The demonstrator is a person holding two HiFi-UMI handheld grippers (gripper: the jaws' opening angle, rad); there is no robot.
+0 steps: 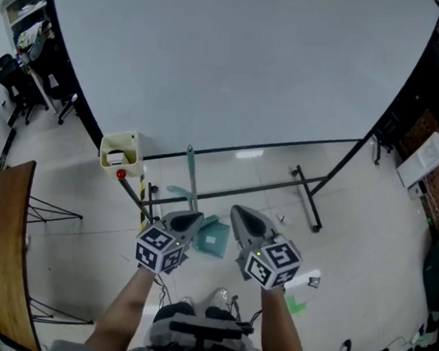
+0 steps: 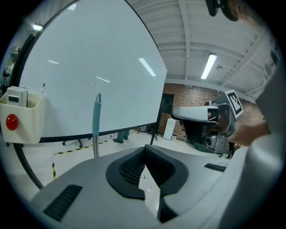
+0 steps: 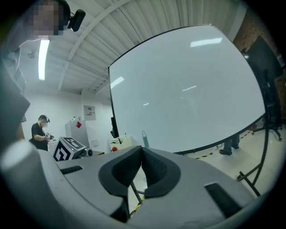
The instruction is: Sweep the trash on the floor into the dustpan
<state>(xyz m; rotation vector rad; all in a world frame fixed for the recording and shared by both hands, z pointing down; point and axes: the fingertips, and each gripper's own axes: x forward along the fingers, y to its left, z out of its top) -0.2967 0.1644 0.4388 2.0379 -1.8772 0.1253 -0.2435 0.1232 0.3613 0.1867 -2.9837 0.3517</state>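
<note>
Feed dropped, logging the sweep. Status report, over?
Left gripper and right gripper shut, empty. Teal plastic dustpan ahead, untouched. Green scrap unswept. Black stand legs beside dustpan.

I'm looking into what is appearing to be a lab or workshop hall: a huge whiteboard is standing on pale tile, a strip light is glowing under a ribbed metal ceiling, and hazard tape is running across the floor.

Dustpan on floor before whiteboard; long handle upright just behind it; box left; desk far left; scraps right.
</note>
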